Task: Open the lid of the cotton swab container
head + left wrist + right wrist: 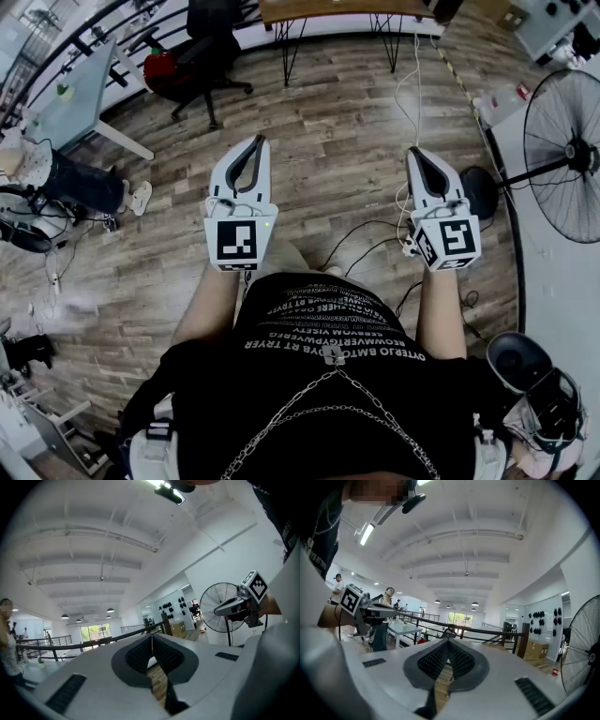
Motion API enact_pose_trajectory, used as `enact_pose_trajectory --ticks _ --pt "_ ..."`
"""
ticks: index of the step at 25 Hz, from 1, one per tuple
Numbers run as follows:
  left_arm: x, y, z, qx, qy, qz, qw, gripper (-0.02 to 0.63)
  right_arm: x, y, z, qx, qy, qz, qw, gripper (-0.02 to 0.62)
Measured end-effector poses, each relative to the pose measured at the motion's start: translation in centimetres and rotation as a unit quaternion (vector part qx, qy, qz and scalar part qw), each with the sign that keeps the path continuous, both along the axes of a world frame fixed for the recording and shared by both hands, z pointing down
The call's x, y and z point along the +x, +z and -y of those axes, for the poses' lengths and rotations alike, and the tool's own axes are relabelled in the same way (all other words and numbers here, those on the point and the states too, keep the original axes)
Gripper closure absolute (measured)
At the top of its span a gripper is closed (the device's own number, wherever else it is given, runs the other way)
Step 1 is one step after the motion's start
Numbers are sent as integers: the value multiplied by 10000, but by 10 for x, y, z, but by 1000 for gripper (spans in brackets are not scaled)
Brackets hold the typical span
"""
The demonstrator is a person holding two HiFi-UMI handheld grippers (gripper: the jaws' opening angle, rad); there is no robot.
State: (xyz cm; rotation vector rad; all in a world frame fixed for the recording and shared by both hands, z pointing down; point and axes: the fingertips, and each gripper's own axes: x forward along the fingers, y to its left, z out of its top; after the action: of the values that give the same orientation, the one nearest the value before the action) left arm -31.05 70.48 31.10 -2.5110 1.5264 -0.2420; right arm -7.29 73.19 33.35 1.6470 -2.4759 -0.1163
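Person standing on a wooden floor point(337, 141), seen from above, with a pair of tongs in each hand and a standing fan point(567, 155) as landmark. Both forearms reach straight forward from the torso, roughly parallel and level with each other: the left forearm point(208, 305) on the side away from the fan, the right forearm point(441, 314) on the side nearer it. The left tongs point(255, 141) and the right tongs point(413, 152) point away from the body, well apart from each other, neither touching anything. Each carries its marker cube at the rear, facing up toward the head: the left cube point(236, 242) far from the fan, the right cube point(452, 242) near the fan's base. In the left gripper view the two dark ribbed pads meet at their tips, so these tongs are closed and hold nothing; floorboards show through the gap behind the tips, and the fan stands beyond the right tongs. In the right gripper view the pads likewise meet at the tips, closed and empty, with the fan at the frame's right edge. A black office chair point(202, 47) stands far from the fan, beyond the left tongs. The cotton swab container appears in no view; its place cannot be told.
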Motion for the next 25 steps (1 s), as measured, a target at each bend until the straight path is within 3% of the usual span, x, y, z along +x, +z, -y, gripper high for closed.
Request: enact_pose_trajectory --ticks 7,17,23,25 --pt "4 5 35 83 16 -31 10000 575 8 11 32 -10 77 89 9999 580" --pt "6 22 152 -34 351 -292 9989 574 -3 16 130 -101 23 17 9999 573" --pt "13 34 217 -177 684 -145 9974 571 -3 24 190 -257 159 249 9992 490" --pt "12 38 237 -244 714 -112 9971 525 -3 26 205 -313 213 289 9989 480"
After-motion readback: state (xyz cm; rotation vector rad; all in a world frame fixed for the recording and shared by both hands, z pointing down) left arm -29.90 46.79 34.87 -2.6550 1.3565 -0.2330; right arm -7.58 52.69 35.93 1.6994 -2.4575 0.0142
